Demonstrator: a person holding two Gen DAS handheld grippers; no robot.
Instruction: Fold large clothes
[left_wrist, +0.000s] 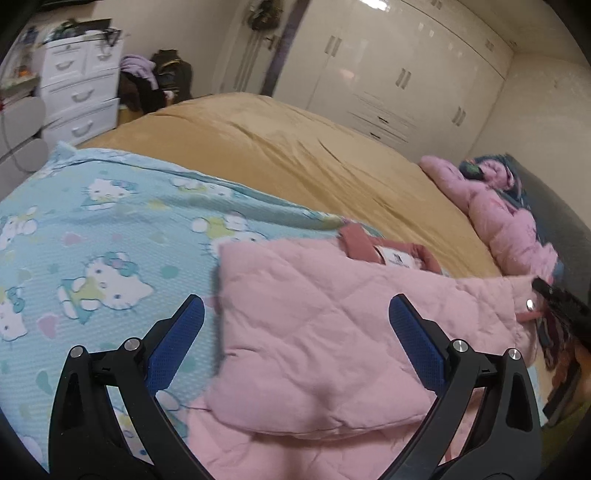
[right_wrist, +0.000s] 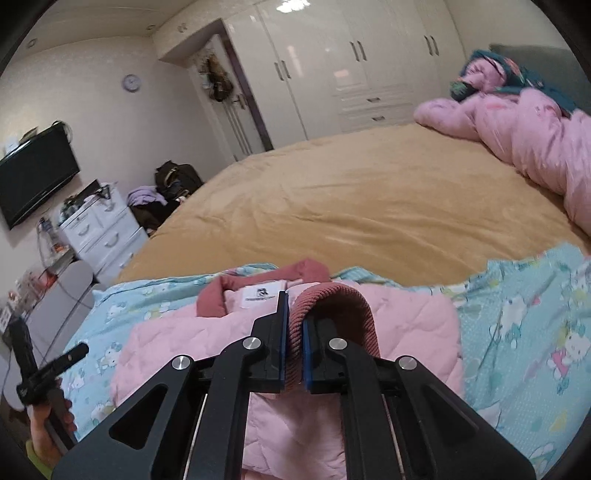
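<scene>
A pink quilted jacket (left_wrist: 314, 332) (right_wrist: 166, 343) lies partly folded on a light blue cartoon-cat blanket (left_wrist: 92, 221) (right_wrist: 517, 314). Its dark pink collar (right_wrist: 236, 284) with a white label points toward the far side of the bed. My right gripper (right_wrist: 294, 314) is shut on the ribbed dark pink sleeve cuff (right_wrist: 332, 299), which arches up over the right finger and is raised off the jacket. My left gripper (left_wrist: 295, 301) hovers open over the jacket's folded body, blue pads wide apart, nothing between them. In the right wrist view the left gripper (right_wrist: 51, 365) shows at the left edge, held by a hand (right_wrist: 44, 435).
The blanket lies on a tan bed cover (left_wrist: 295, 147) (right_wrist: 351, 203). A heap of pink bedding (left_wrist: 509, 221) (right_wrist: 535, 140) lies at the headboard end. White drawers (left_wrist: 77, 92) (right_wrist: 107, 236), a wall television (right_wrist: 33, 177) and white wardrobes (left_wrist: 388, 74) stand beyond the bed.
</scene>
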